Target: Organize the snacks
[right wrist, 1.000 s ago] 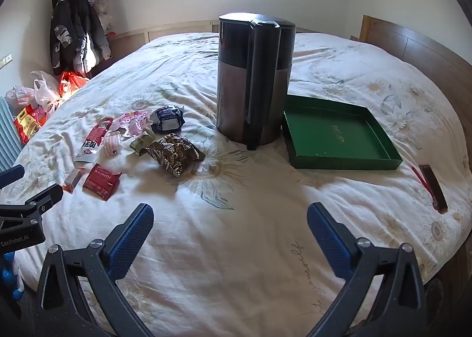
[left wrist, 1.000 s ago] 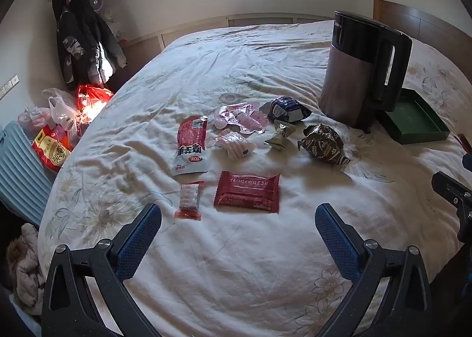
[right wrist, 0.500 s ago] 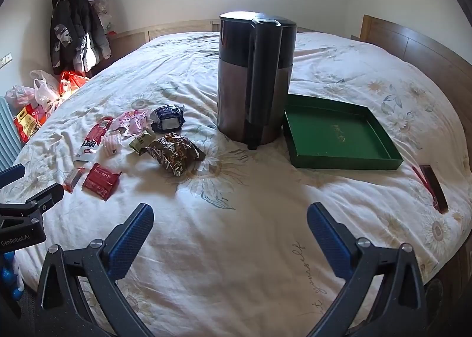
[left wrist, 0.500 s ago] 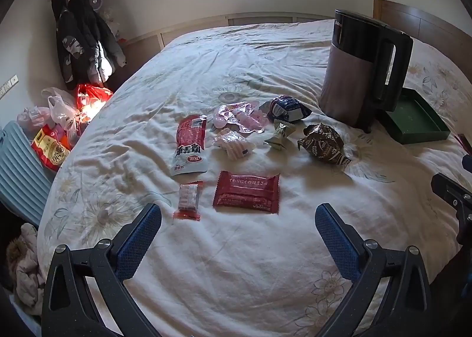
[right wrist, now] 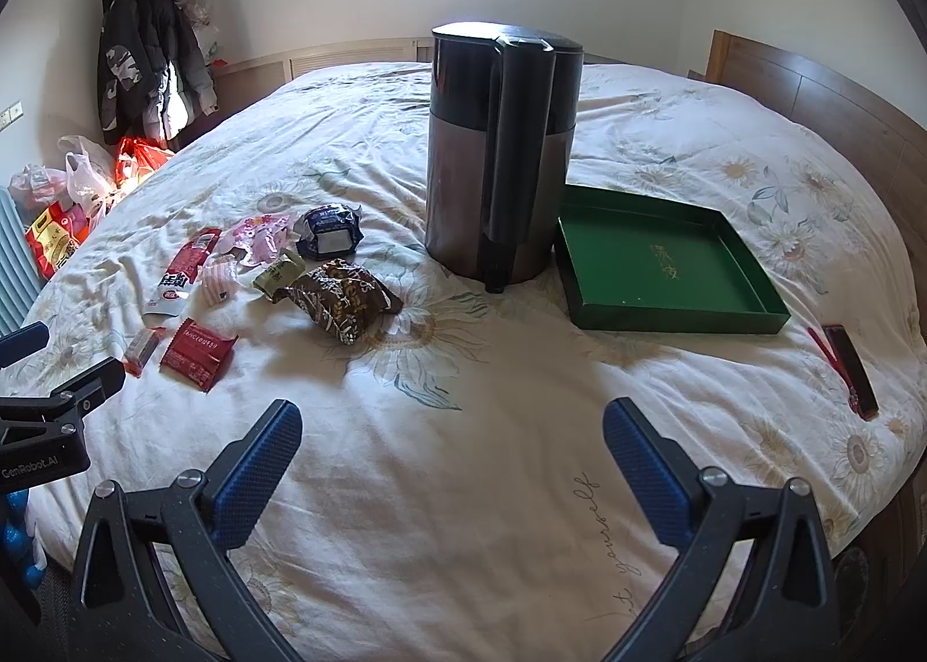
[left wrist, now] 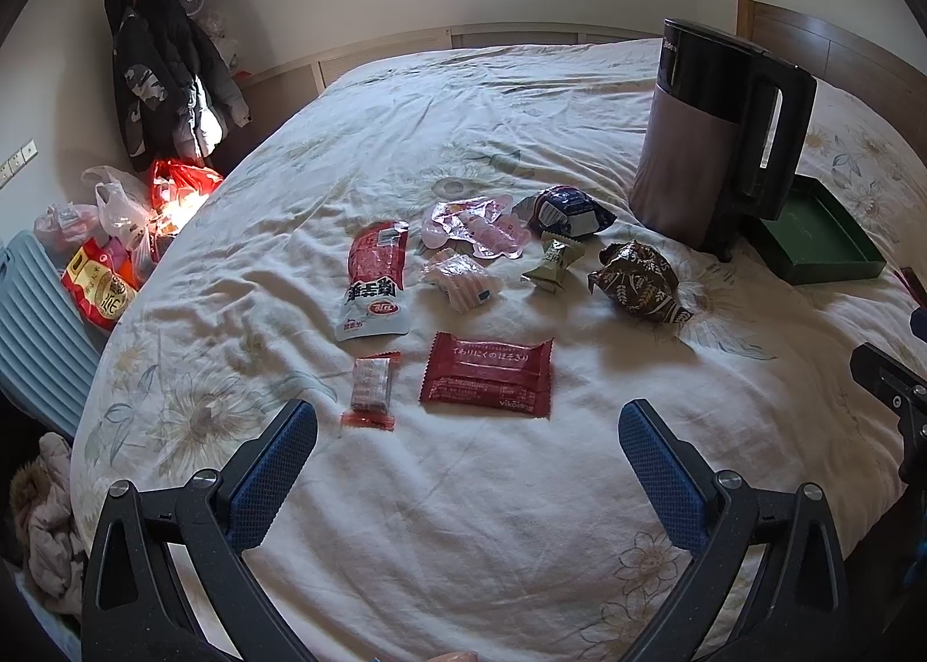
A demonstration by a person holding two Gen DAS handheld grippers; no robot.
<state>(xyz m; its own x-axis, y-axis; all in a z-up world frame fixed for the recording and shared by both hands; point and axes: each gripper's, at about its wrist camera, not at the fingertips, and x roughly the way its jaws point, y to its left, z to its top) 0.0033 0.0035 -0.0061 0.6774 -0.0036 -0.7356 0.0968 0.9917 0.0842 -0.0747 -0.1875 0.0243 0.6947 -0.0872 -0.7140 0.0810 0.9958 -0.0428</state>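
Several snack packets lie on the bed: a dark red flat packet (left wrist: 488, 378), a small red candy (left wrist: 369, 392), a red-and-white pouch (left wrist: 375, 279), pink wrappers (left wrist: 475, 224), a blue bag (left wrist: 570, 211), a green sachet (left wrist: 554, 261) and a brown bag (left wrist: 640, 282). The brown bag also shows in the right wrist view (right wrist: 345, 298). An empty green tray (right wrist: 666, 262) sits right of a dark kettle (right wrist: 501, 157). My left gripper (left wrist: 466, 442) is open and empty, just short of the red packet. My right gripper (right wrist: 452, 436) is open and empty over bare sheet.
The kettle (left wrist: 718, 140) stands between the snacks and the tray (left wrist: 823, 239). A dark phone with a red strip (right wrist: 849, 369) lies near the bed's right edge. Plastic bags (left wrist: 116, 233) and hanging coats (left wrist: 162, 82) are at the left, a wooden headboard (right wrist: 823, 99) at the right.
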